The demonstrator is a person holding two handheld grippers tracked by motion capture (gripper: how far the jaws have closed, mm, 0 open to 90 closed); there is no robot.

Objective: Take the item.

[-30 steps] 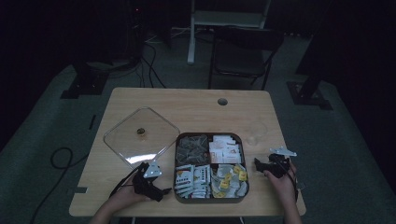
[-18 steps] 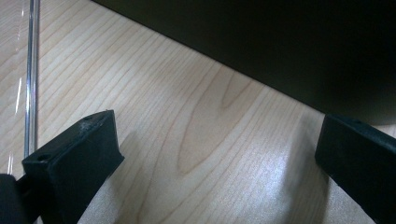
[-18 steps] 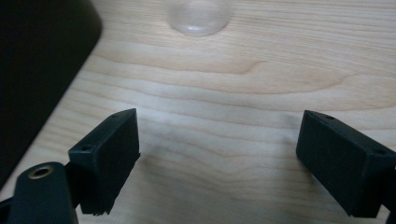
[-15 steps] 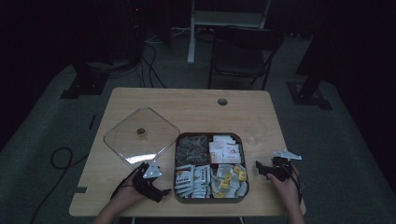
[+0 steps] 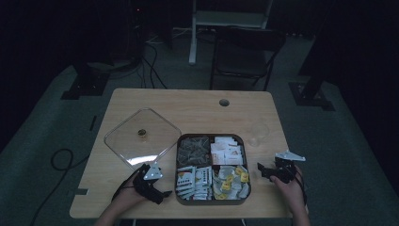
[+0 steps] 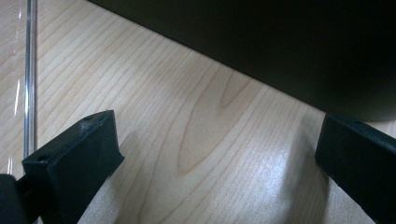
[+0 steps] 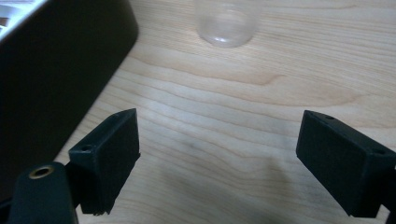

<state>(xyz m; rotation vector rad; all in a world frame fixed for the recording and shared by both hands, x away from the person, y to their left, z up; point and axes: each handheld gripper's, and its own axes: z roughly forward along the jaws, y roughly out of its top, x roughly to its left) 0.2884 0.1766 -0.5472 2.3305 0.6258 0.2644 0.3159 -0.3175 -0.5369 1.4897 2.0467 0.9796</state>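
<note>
Landmark: dark four-compartment tray (image 5: 248, 165), on the near half of the wooden table (image 5: 188, 106).

- Left gripper (image 5: 159, 194): just left of the tray's near corner, low over bare wood, held by a hand (image 5: 124, 197); jaws spread wide, nothing between them.
- Right gripper (image 5: 263, 170): just right of the tray, held by a hand (image 5: 291, 188); jaws spread wide, empty.
- Tray contents: packets in all four compartments; yellow-marked ones near right, white ones far right, dark ones far left.
- Clear square lid (image 5: 142, 137): left of the tray, flat on the table, its near corner close to the left gripper.
- Clear glass (image 5: 258, 133): beyond the tray's far right corner, upright.
- Folding chair (image 5: 244, 52): well beyond the tray, behind the table.
</note>
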